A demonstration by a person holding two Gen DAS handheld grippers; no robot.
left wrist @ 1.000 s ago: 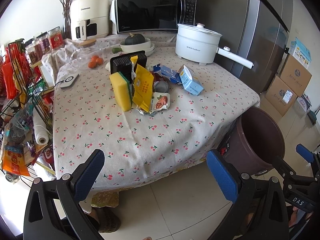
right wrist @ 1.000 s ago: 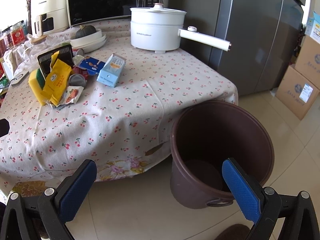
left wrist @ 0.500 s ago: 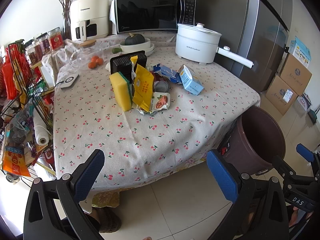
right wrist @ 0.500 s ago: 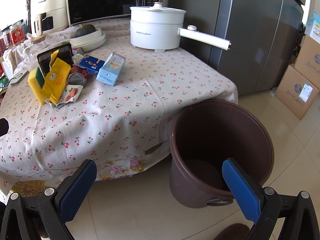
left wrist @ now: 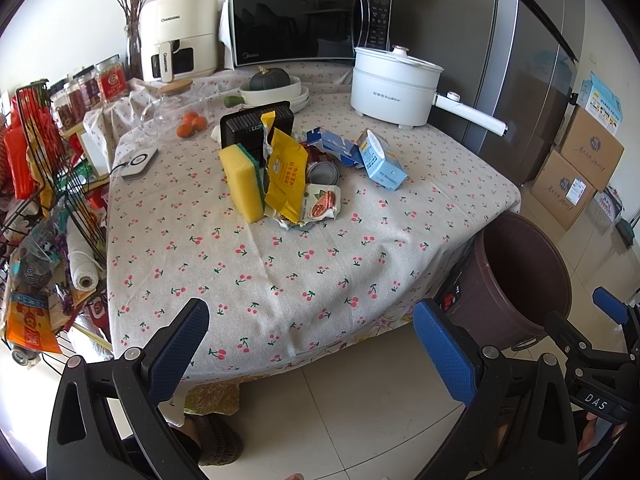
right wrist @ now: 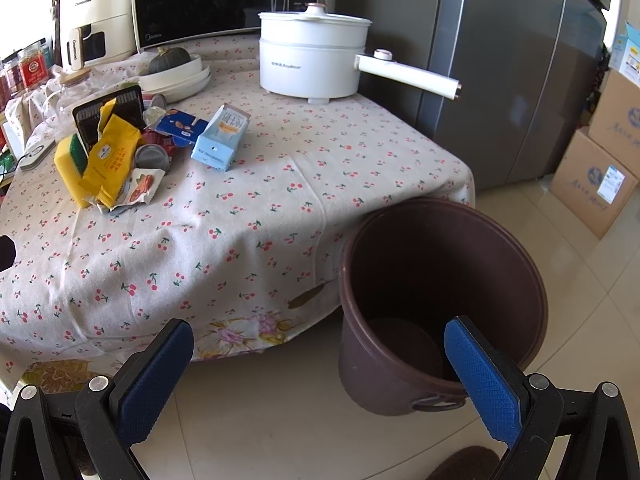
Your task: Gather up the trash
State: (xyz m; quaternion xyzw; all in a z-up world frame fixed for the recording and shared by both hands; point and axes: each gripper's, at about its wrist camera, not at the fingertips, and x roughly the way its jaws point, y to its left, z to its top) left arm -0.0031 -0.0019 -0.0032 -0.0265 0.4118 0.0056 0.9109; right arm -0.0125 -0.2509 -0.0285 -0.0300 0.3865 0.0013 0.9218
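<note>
Kitchen surroundings are shown: a table [left wrist: 280, 280] covered by a cherry-print cloth, with pale floor tiles below and a steel refrigerator [left wrist: 532, 60] behind it. At the back of the table a microwave [left wrist: 308, 20], a cream air fryer [left wrist: 178, 36] and a white electric pot [left wrist: 394, 88] are lined up.

Near the middle of the table the trash is gathered in one loose pile, probably so that it can be cleared piece by piece: a yellow snack wrapper [left wrist: 286, 174], a nut packet [left wrist: 320, 202] touching its lower edge, an opened tin can [left wrist: 323, 172] behind that, a light-blue carton [left wrist: 380, 160] lying on its side to the right, and a torn dark-blue box [left wrist: 332, 144] behind the carton. A yellow sponge [left wrist: 240, 180] is stood on edge against the left of the pile, and a black tray [left wrist: 256, 124] is propped behind it.

A brown bin [right wrist: 440, 280] is set on the floor just beside the table's right corner, seemingly empty, likely placed there for a short carry.

The left gripper [left wrist: 308, 354] is held low before the table's front edge, fingers spread wide, nothing between them. The right gripper [right wrist: 316, 380] is held near the bin, likewise wide and empty.
</note>
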